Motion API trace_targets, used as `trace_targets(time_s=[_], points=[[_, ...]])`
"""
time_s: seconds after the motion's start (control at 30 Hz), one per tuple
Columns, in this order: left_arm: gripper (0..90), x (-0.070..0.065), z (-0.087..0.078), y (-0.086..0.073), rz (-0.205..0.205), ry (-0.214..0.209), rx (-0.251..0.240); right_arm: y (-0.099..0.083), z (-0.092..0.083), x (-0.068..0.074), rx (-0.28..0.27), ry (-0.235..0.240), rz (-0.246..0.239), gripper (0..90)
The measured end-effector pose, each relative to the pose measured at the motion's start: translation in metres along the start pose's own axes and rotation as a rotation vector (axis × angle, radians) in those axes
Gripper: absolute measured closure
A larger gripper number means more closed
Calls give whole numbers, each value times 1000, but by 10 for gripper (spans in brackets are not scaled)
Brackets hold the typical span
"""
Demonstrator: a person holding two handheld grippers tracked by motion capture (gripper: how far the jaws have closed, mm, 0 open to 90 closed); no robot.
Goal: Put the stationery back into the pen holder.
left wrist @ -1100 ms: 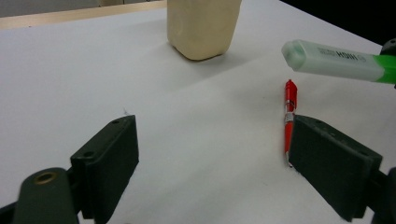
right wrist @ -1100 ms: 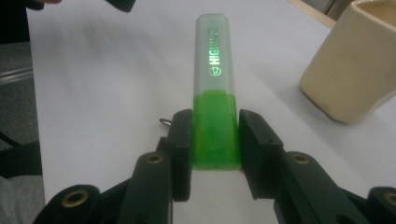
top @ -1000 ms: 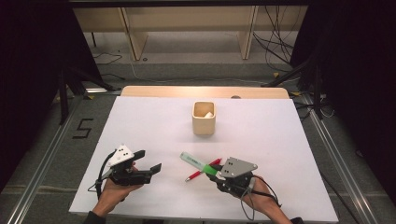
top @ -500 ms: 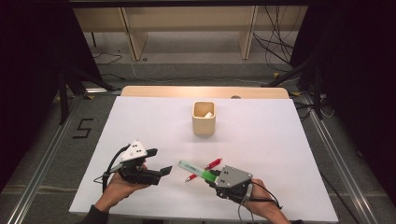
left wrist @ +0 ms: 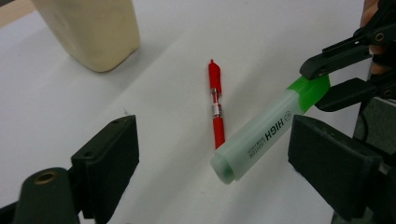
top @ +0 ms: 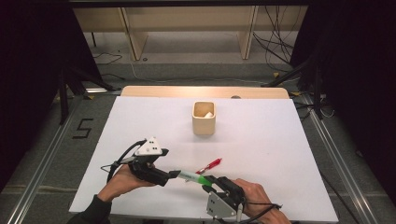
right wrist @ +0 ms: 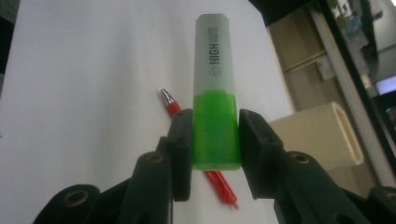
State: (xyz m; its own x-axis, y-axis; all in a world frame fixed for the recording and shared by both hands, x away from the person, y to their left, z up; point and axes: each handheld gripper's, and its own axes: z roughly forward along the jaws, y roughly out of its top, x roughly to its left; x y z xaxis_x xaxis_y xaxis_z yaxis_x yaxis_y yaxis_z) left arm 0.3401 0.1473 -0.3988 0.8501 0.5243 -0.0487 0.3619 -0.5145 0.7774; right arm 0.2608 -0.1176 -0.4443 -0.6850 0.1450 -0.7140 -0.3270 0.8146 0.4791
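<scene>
My right gripper (top: 208, 181) is shut on the green body of a highlighter (top: 188, 176) and holds it level above the white table (top: 261, 140). In the right gripper view both pads (right wrist: 183, 140) press the green part (right wrist: 216, 135), and the pale cap points away. My left gripper (top: 173, 176) faces it from the left, open. In the left gripper view the cap end (left wrist: 254, 142) lies between my wide-apart jaws, close to the right one, with nothing pressing on it. A red pen (top: 210, 164) lies on the table just beyond.
A cream square cup (top: 204, 117) stands upright at the table's middle back, with something white inside. A wooden strip (top: 205, 92) edges the far side. Black rails and cables run along the floor on both sides.
The right gripper carried the highlighter toward the near edge and to the left, away from the red pen. The left gripper moved right and slightly up until its jaws reached the cap end.
</scene>
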Motion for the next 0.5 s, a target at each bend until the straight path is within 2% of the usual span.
trace_targets(time_s=[0.07, 0.1, 0.13, 0.33, 0.37, 0.4, 0.5], points=[[160, -4, 4, 5, 31, -26, 42, 1, 0, 4, -2, -19, -33, 677], [160, -4, 4, 5, 31, -26, 42, 1, 0, 4, -2, -19, -33, 677], [163, -6, 8, 8, 60, -42, 82, 2, 0, 7, -11, -40, -78, 677], [183, -17, 19, 18, 157, -94, 207, 3, 0, 14, -3, -79, -152, 677], [184, -17, 19, 18, 157, -94, 207, 2, 1, 15, -4, -89, -175, 677], [185, -19, 22, 19, 187, -105, 240, 2, 1, 17, 1, -94, -187, 677], [191, -20, 25, 20, 206, -119, 265, 3, 2, 20, 8, -105, -246, 677]])
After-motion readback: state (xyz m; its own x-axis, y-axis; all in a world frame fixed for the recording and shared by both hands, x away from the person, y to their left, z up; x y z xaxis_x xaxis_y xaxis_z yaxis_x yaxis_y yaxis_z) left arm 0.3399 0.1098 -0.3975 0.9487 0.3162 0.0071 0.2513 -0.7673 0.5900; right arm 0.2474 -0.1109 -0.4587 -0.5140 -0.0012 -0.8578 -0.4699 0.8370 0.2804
